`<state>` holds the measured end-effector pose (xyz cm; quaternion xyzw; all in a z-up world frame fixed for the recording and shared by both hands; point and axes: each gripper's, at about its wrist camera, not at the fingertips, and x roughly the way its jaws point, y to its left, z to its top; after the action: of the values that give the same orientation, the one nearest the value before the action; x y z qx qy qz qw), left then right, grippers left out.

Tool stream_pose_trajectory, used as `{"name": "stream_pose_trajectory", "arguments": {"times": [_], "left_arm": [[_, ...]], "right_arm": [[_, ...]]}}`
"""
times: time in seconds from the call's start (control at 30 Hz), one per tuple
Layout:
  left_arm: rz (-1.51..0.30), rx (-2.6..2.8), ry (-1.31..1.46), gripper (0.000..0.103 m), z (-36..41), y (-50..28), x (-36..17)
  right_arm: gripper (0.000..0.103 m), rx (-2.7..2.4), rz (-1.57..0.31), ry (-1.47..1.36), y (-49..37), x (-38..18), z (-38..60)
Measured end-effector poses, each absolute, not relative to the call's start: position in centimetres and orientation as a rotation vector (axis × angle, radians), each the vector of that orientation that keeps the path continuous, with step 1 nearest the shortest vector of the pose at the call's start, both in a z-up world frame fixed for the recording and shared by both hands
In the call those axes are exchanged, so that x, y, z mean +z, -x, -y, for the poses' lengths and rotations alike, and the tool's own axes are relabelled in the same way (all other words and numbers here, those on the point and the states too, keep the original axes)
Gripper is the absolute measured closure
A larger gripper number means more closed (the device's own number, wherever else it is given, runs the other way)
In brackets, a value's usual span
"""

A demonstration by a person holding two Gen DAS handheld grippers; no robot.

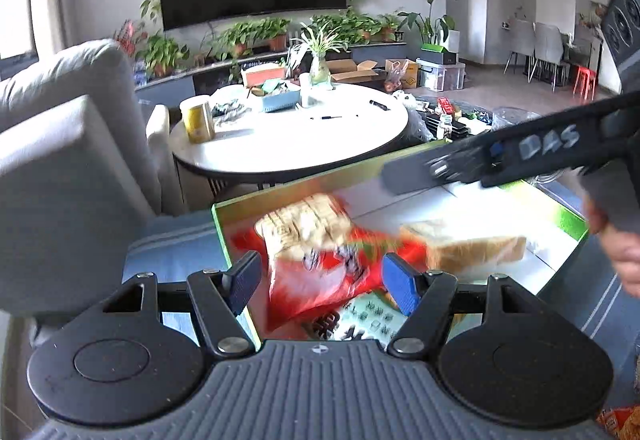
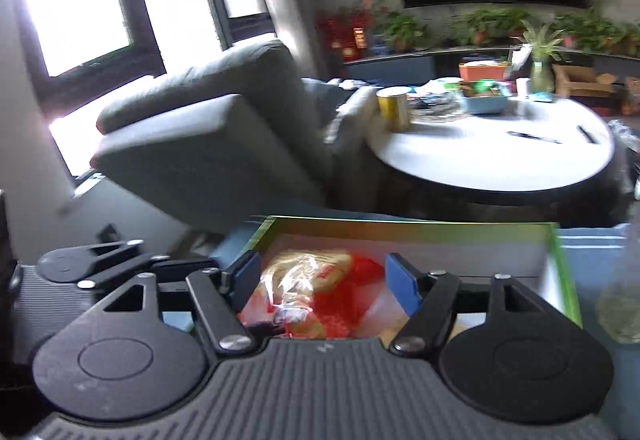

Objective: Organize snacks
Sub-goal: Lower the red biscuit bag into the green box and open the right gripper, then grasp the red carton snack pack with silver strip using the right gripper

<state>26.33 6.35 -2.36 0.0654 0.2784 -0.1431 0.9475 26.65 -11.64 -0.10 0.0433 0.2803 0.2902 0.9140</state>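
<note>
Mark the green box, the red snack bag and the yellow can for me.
green box (image 1: 219, 228), left wrist view, on its left wall.
red snack bag (image 1: 304, 288), left wrist view, on the red film at its middle.
yellow can (image 1: 197, 119), left wrist view, on its side.

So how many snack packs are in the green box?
3 I can make out in the green box: a tan biscuit pack at the back left, a red bag in front, and a wrapped tan loaf on the right. The pictures are blurry; more may hide underneath.
</note>
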Motion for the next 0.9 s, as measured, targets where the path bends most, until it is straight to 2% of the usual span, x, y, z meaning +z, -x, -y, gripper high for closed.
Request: {"name": "stream_pose_trajectory", "arguments": {"times": [0.6, 0.9], "left_arm": [[-0.573, -0.223, -0.002, 0.034, -9.0, -18.9, -2.0], [-0.662, -0.214, 0.074, 0.036, -9.4, -15.2, -4.8]], "right_arm": [[0.018, 0.617, -0.648, -0.047, -19.3, 1.4, 11.6], [0.018, 0.642, -0.821, -0.002, -16.3, -2.4, 8.9]]}}
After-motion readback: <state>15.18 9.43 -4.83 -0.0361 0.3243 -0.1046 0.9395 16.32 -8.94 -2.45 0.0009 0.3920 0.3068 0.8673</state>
